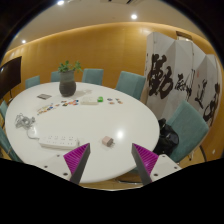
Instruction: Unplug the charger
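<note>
Your target sits at the left of the frame: a white power strip (pixel 57 142) lying flat near the close edge of the round white table (pixel 120 125), up and left of your left finger. Whatever is plugged into it is too small to make out, so you cannot tell the charger apart from the strip itself. A pale cable or small white item (pixel 30 130) lies just beside the strip's far-left end, and a cluster of small things (pixel 24 121) rests at the table's left rim.

Your gripper (pixel 112 162) hangs at the bottom centre of the frame with its fingers spread wide, pinching nothing; the magenta pads (pixel 77 158) face each other across an open gap, with only bare tabletop between them. A small dark object (pixel 106 142) lies on the table just ahead of the gap.

Further up the frame, a potted plant (pixel 68 80) in a dark pot stands near the table's far side, with flat white items (pixel 88 98) to its right and a small flat thing (pixel 43 96) to its left. Teal chairs (pixel 130 82) ring the table. In the upper right, white panels with large black calligraphy (pixel 172 75) stand against the orange-brown wall (pixel 100 45).
</note>
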Demonstrator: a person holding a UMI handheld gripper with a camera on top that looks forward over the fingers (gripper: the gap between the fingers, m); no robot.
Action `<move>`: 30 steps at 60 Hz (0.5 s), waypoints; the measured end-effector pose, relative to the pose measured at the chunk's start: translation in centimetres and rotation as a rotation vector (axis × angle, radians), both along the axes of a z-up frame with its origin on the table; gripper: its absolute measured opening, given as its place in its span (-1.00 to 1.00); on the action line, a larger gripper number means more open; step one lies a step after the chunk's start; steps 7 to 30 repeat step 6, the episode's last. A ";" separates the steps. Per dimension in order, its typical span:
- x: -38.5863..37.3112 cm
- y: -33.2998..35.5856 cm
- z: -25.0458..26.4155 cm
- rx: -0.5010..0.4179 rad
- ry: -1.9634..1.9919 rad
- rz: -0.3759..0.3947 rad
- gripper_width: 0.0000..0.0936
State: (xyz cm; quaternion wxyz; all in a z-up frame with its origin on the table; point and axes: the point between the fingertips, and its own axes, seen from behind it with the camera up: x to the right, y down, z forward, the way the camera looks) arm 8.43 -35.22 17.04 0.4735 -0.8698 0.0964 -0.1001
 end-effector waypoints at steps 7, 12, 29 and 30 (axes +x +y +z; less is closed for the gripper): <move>0.2 -0.3 0.2 0.002 -0.003 0.007 0.86; 0.2 -0.3 0.2 0.002 -0.003 0.007 0.86; 0.2 -0.3 0.2 0.002 -0.003 0.007 0.86; 0.2 -0.3 0.2 0.002 -0.003 0.007 0.86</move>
